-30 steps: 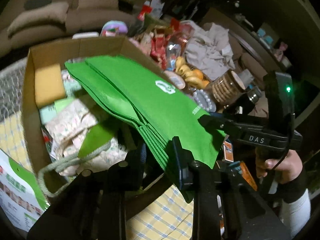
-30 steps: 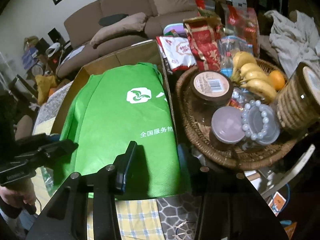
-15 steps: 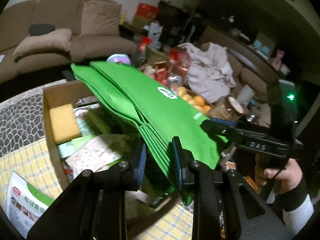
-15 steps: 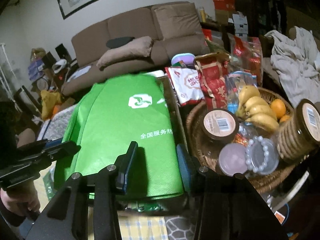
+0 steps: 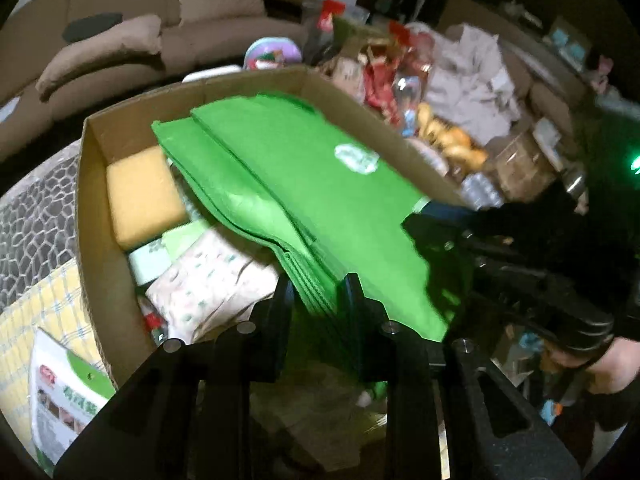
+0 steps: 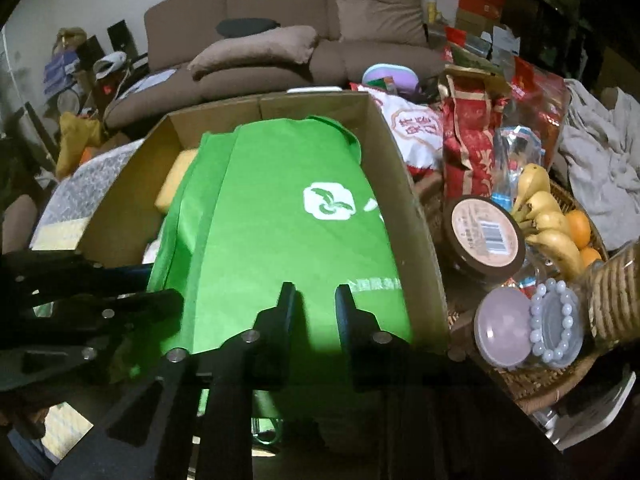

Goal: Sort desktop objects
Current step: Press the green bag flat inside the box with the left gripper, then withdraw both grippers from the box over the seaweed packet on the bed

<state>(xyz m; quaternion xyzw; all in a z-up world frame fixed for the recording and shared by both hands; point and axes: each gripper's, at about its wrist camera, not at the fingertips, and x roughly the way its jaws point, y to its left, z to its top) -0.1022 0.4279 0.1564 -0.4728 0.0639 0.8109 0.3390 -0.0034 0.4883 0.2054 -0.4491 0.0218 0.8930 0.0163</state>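
At the far left a printed white and green packet (image 5: 64, 396) lies on the yellow checked cloth (image 5: 36, 320), just beside the open brown cardboard box (image 5: 96, 216). Inside the box, a pale yellow sponge block (image 5: 140, 196) sits against the left wall, with floral-print paper packs (image 5: 208, 280) beside it. The folded green non-woven fabric bags with a white logo (image 6: 276, 220) lie over the box, tilted above its contents, their near edge toward the cameras. The left gripper (image 5: 318, 292) is narrowly clamped on the stacked edge of the bags. The right gripper (image 6: 314, 300) is closing its jaws at the bags' near edge; whether fabric lies between them cannot be told. Right of the box, a round woven wicker basket (image 6: 532, 380) holds a brown-lidded tub (image 6: 484, 232), yellow bananas (image 6: 548, 220) and a pale bead bracelet (image 6: 560, 320).
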